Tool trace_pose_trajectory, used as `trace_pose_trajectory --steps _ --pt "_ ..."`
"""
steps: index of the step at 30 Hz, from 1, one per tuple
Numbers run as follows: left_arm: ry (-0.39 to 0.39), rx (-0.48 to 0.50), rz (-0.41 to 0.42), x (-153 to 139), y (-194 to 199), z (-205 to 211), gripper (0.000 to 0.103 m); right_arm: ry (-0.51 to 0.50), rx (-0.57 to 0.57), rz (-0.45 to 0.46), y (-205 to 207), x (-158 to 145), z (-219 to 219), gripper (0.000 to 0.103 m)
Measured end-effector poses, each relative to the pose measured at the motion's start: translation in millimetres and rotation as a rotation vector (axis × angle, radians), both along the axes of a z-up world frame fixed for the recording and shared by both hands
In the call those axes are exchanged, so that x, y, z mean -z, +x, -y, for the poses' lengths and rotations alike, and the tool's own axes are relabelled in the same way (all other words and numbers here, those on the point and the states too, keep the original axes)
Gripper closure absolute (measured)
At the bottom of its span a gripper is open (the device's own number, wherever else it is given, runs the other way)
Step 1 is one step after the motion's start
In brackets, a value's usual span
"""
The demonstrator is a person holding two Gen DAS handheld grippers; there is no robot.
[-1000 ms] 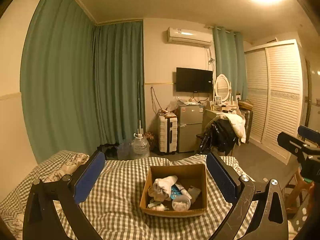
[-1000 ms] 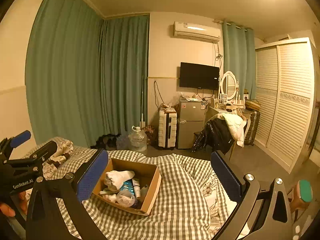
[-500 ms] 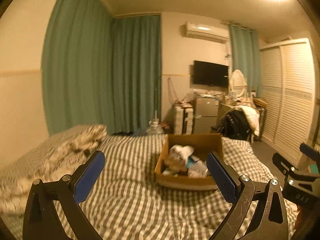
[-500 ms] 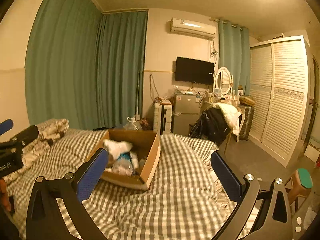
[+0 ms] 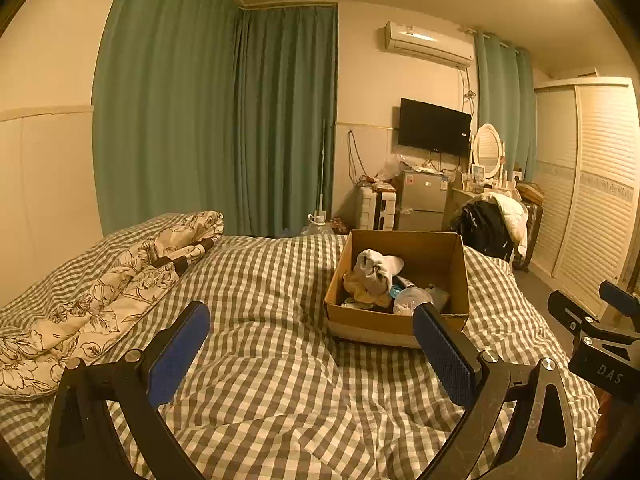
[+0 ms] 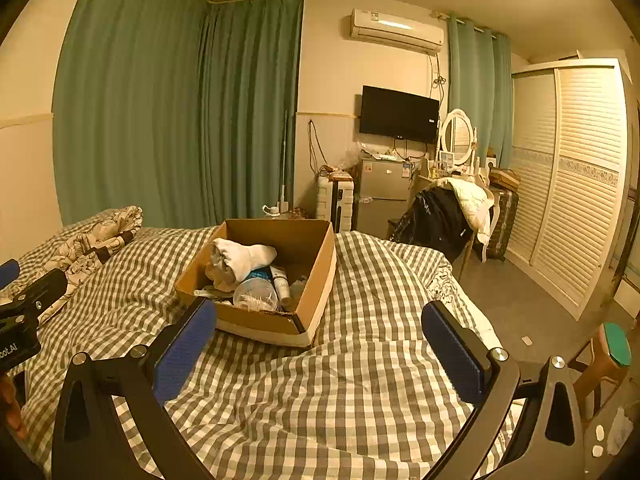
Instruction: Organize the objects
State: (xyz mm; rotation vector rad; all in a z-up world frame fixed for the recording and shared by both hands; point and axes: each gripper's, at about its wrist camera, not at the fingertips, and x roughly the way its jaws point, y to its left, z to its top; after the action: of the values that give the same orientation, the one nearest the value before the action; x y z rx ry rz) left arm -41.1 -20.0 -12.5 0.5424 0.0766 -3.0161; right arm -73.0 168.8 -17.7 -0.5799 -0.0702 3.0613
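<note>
An open cardboard box [image 5: 452,252] stands on the checked bed cover [image 5: 260,320]; it also shows in the right wrist view [image 6: 316,280]. It holds a white sock bundle [image 6: 244,258], a clear round lid [image 6: 256,294], a small tube [image 6: 282,286] and other small items. My left gripper [image 5: 310,344] is open and empty, low over the bed, short of the box. My right gripper [image 6: 320,344] is open and empty, just in front of the box. Each gripper shows at the edge of the other's view.
A floral quilt [image 5: 100,288] lies bunched at the bed's left. Beyond the bed's foot stand a suitcase [image 6: 334,200], a small fridge [image 6: 380,196], a chair with clothes [image 6: 444,212] and a wardrobe [image 6: 572,184]. A stool [image 6: 612,352] is at the right.
Both grippers have dropped lower and closer to the bed, so the box looks nearer and is seen more from the side. Both stay open.
</note>
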Motion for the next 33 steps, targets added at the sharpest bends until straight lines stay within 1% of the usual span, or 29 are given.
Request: trace_pose_trajectory --steps 15,33 --pt "-0.013 0.003 0.012 -0.4 0.1 -0.9 0.0 -0.008 0.0 0.02 -0.7 2.5 1.9 0.0" --pt "-0.01 0.0 0.015 0.2 -0.2 -1.0 0.0 -0.012 -0.006 0.03 -0.4 4.8 5.3 0.0"
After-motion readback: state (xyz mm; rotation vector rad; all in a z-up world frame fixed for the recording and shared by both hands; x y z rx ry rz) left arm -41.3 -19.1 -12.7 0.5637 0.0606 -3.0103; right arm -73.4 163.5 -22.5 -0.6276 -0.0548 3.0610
